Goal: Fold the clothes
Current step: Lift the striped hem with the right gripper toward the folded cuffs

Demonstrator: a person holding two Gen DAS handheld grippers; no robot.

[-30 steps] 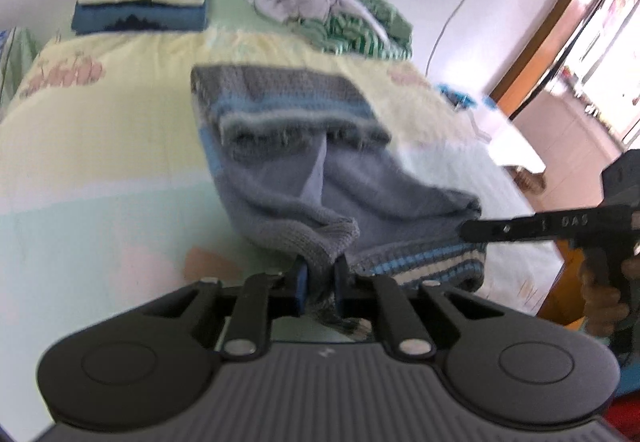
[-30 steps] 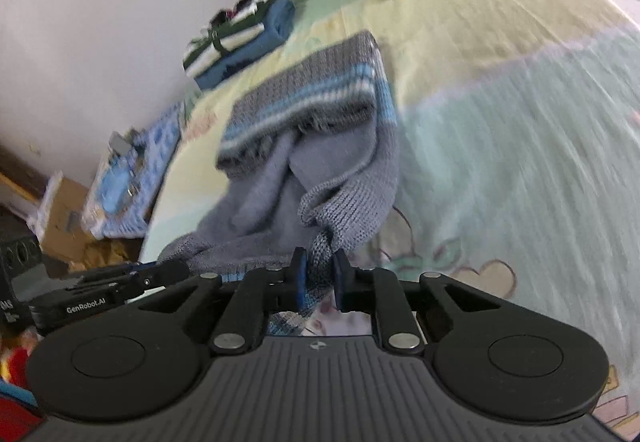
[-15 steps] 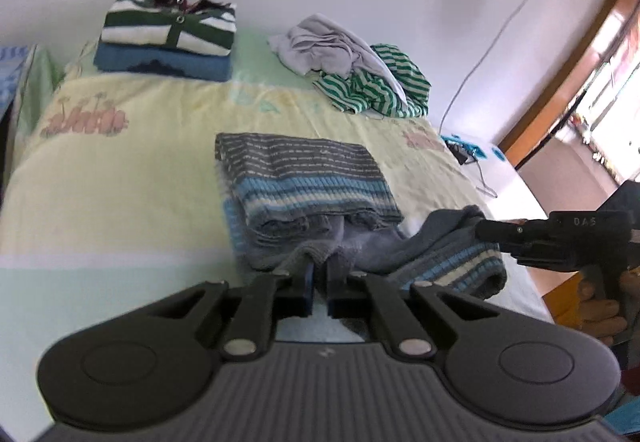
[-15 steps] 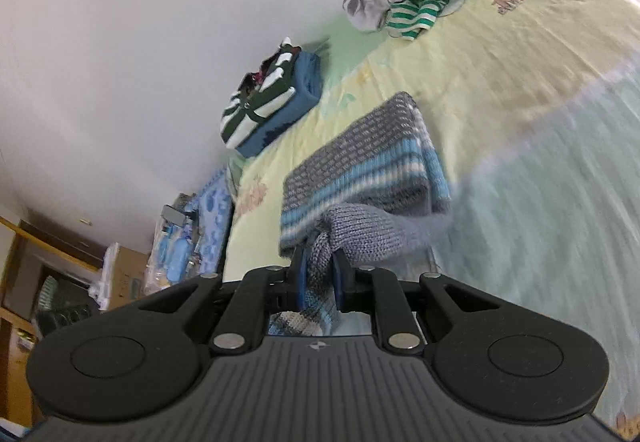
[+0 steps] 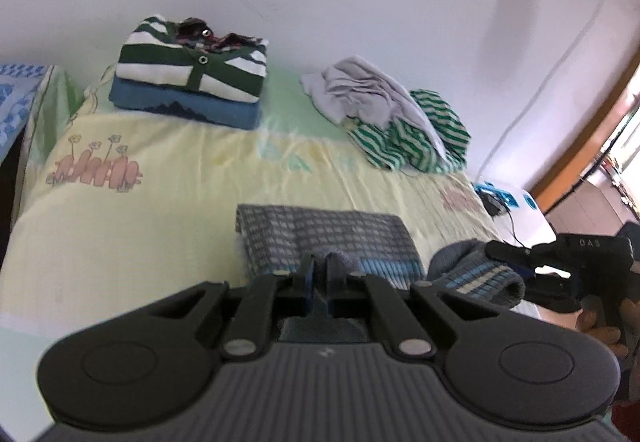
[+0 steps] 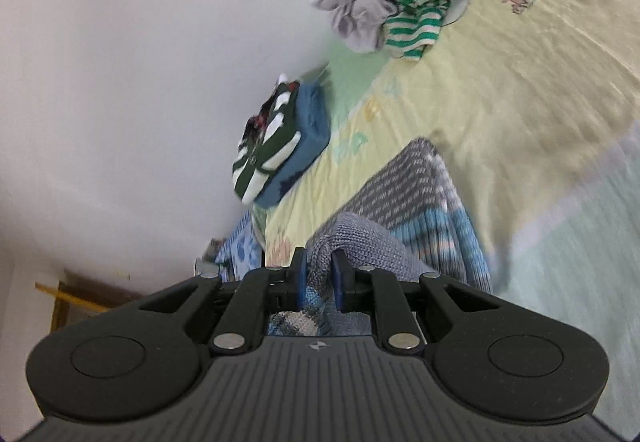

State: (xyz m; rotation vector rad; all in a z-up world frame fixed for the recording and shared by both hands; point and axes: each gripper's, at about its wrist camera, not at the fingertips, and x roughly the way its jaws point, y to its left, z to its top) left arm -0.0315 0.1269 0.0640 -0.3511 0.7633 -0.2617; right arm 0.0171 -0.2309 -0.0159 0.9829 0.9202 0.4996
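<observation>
A grey knitted sweater (image 5: 328, 238) with blue and white stripes lies partly folded in the middle of the bed. My left gripper (image 5: 320, 274) is shut on a grey edge of it, just over the near side of the folded part. To its right, my right gripper (image 5: 516, 258) pinches the striped hem (image 5: 480, 278), a person's hand around its handle. In the right wrist view, my right gripper (image 6: 320, 274) is shut on a thick fold of the sweater (image 6: 408, 193), raised above the striped part. The sweater's near portion is hidden behind both gripper bodies.
A neat stack of folded clothes (image 5: 188, 89) sits at the back left by the wall, also seen as the stack (image 6: 276, 157). A loose pile of grey and green-striped clothes (image 5: 392, 121) lies back right. A small device with a cable (image 5: 496, 201) rests past the bed's right edge.
Both grippers have carried the sweater's loose lower half up and toward the wall, over the folded striped part. The right gripper has rolled, tilting its view.
</observation>
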